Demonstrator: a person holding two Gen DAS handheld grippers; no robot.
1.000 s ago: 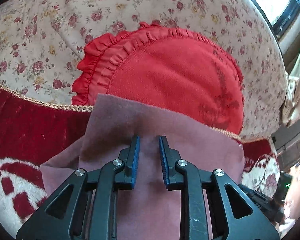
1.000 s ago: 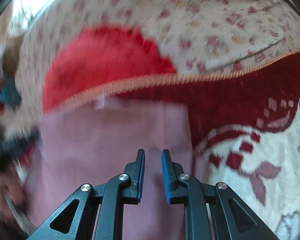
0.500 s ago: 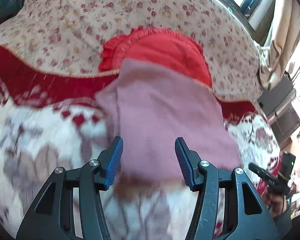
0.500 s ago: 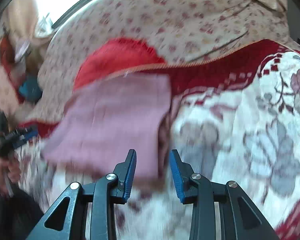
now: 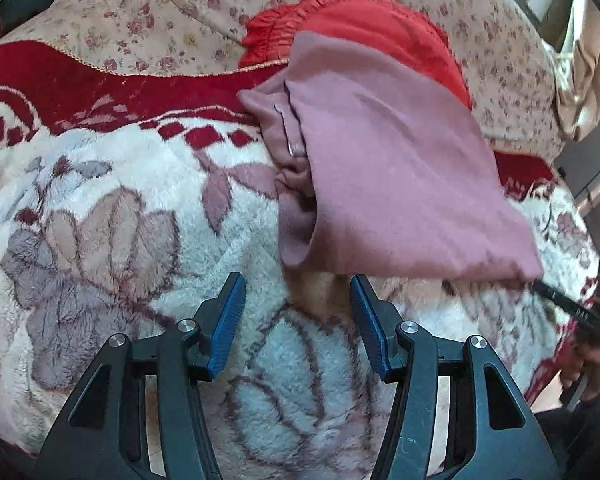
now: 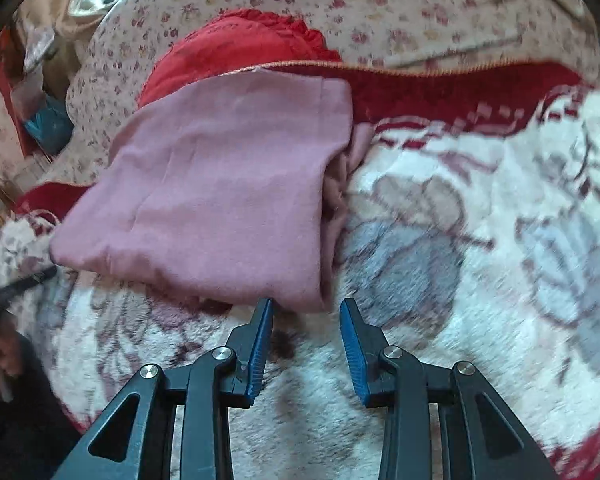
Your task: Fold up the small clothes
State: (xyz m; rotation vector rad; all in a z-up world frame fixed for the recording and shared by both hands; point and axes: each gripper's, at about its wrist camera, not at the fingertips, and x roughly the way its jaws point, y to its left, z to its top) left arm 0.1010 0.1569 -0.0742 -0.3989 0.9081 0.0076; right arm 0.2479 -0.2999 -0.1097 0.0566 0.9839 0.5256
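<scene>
A dusty-pink garment [image 5: 384,176] lies folded on the fleecy flowered blanket [image 5: 112,240]; its far end rests on a red frilled cushion [image 5: 380,28]. My left gripper [image 5: 298,284] stands open just short of the garment's near edge, nothing between its blue pads. In the right wrist view the same pink garment [image 6: 220,184] lies left of centre, and my right gripper [image 6: 306,306] is open at its near right corner, the fingers clear of the cloth. The right gripper's tip [image 5: 556,296] also shows at the garment's corner in the left wrist view.
A cream rose-print bedspread [image 5: 140,12] covers the far part of the bed, behind the blanket's dark red border [image 6: 460,88]. A person's hand [image 5: 584,368] shows at the right edge. Cluttered items and a window [image 6: 40,60] lie far left in the right wrist view.
Both grippers let go of the pink garment, opened and drew back toward me. The garment now lies flat, folded over itself, on the blanket.
</scene>
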